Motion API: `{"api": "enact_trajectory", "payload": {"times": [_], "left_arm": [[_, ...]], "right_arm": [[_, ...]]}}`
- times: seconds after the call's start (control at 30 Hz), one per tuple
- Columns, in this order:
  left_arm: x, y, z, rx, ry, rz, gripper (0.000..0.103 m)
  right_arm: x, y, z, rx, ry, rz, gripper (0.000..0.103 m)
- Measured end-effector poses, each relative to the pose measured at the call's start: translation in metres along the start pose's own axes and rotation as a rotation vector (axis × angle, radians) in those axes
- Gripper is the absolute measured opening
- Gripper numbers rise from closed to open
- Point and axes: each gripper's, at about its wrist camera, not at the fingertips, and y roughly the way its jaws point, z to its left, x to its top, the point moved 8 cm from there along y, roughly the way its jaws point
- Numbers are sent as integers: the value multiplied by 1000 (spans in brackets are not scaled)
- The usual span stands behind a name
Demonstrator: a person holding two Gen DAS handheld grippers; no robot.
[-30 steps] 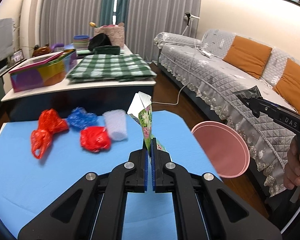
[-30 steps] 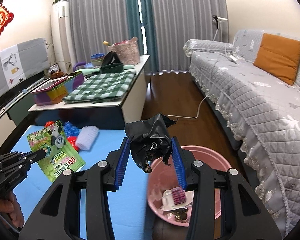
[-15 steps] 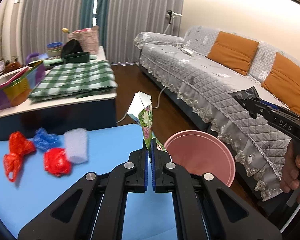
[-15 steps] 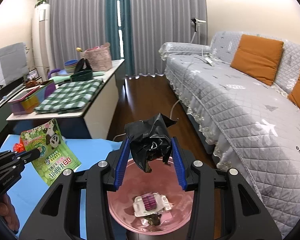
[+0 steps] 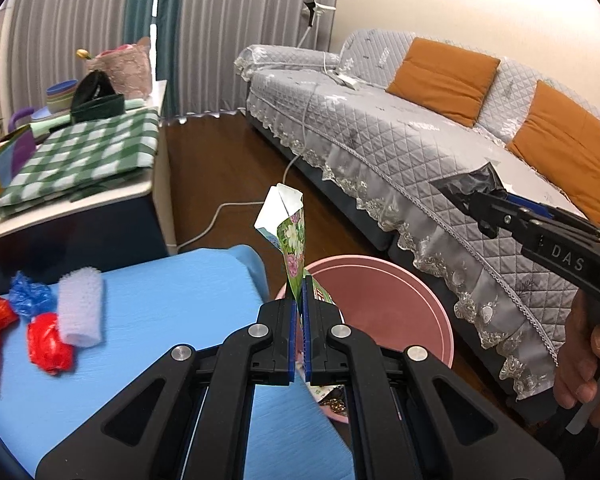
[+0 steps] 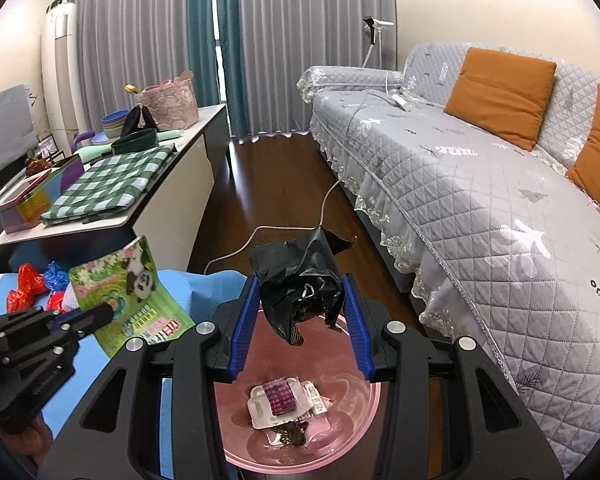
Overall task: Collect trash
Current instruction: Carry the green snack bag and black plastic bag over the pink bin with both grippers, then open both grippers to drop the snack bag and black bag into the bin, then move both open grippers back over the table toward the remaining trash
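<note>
**A:** Two grippers, both loaded. The left gripper (image 5: 299, 300) is clamped tight on a green panda wrapper (image 5: 290, 232), pads pinching its lower edge so it sticks up edge-on. From the right wrist cam you see the printed face of that wrapper (image 6: 132, 292), held above the edge of the blue table (image 6: 172, 280).

**B:** And the right one?

**A:** The right gripper (image 6: 302, 312) has its blue pads (image 6: 244, 320) squeezed against a crumpled black bag (image 6: 300, 280), jaws partway apart because the wad is bulky. It hangs right over the pink bin (image 6: 364, 432).

**B:** Anything in the bin already?

**A:** Yeah, a white packet with a purple label (image 6: 280, 398) and some brownish bits at the bottom. From the left cam the bin (image 5: 400, 304) sits just off the table's right edge, against the sofa skirt.

**B:** What's left on the table?

**A:** A little cluster on the far left: red bags (image 5: 44, 340), a blue bag (image 5: 30, 298) and a white fuzzy roll (image 5: 80, 306), all bunched touching each other.

**B:** Further back?

**A:** A white side counter (image 6: 112, 222) with a folded green checked cloth (image 6: 108, 184), a lacy pink basket (image 6: 168, 108) and stacked bowls. Grey quilted sofa (image 6: 480, 200) with orange cushions (image 6: 500, 84) on the right, curtains behind.
</note>
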Motion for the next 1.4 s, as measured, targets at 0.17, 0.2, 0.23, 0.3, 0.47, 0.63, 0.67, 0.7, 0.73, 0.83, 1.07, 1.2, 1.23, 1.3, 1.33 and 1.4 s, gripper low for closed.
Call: {"api": "enact_trajectory", "payload": {"times": [0.17, 0.2, 0.23, 0.3, 0.47, 0.63, 0.67, 0.7, 0.73, 0.83, 1.07, 1.2, 1.23, 1.3, 1.33, 1.4], "left_arm": [[-2, 12, -5, -5, 8, 18, 2], [-3, 15, -6, -5, 9, 22, 2], [-3, 17, -7, -5, 10, 25, 2], [-4, 21, -8, -5, 10, 33, 2], [-7, 30, -12, -16, 14, 54, 2], [-10, 36, -15, -18, 19, 80, 10], [-10, 35, -15, -13, 20, 78, 12], [-11, 34, -15, -11, 21, 78, 13], [-11, 33, -14, -10, 21, 78, 13], [-12, 29, -10, -3, 17, 76, 16], [-11, 9, 7, 28, 12, 61, 17], [-12, -10, 28, 57, -5, 48, 17], [-13, -15, 35, 65, -11, 45, 17], [-14, -23, 45, 78, -19, 39, 17], [-14, -28, 51, 86, -24, 34, 17], [-16, -38, 64, 102, -35, 27, 17]], "right_arm": [[-2, 8, -7, -1, 19, 14, 42], [-3, 10, -8, 0, 22, 16, 42], [-3, 11, -9, 1, 24, 18, 42], [-4, 13, -10, 3, 27, 22, 43], [-7, 19, -12, 6, 36, 38, 43], [-8, 20, -17, -7, 53, 38, 66], [-7, 20, -17, -8, 54, 35, 70], [-7, 19, -18, -11, 52, 33, 72], [-7, 19, -18, -13, 51, 32, 72], [-7, 19, -18, -12, 54, 31, 73], [-3, 12, -10, 3, 52, 5, 73], [-3, 7, 5, 27, 33, -14, 73], [-2, 5, 9, 34, 25, -20, 73], [-1, -1, 22, 50, 5, -38, 73], [-1, -3, 26, 57, 1, -44, 73], [-1, -10, 38, 87, -7, -60, 73]]}}
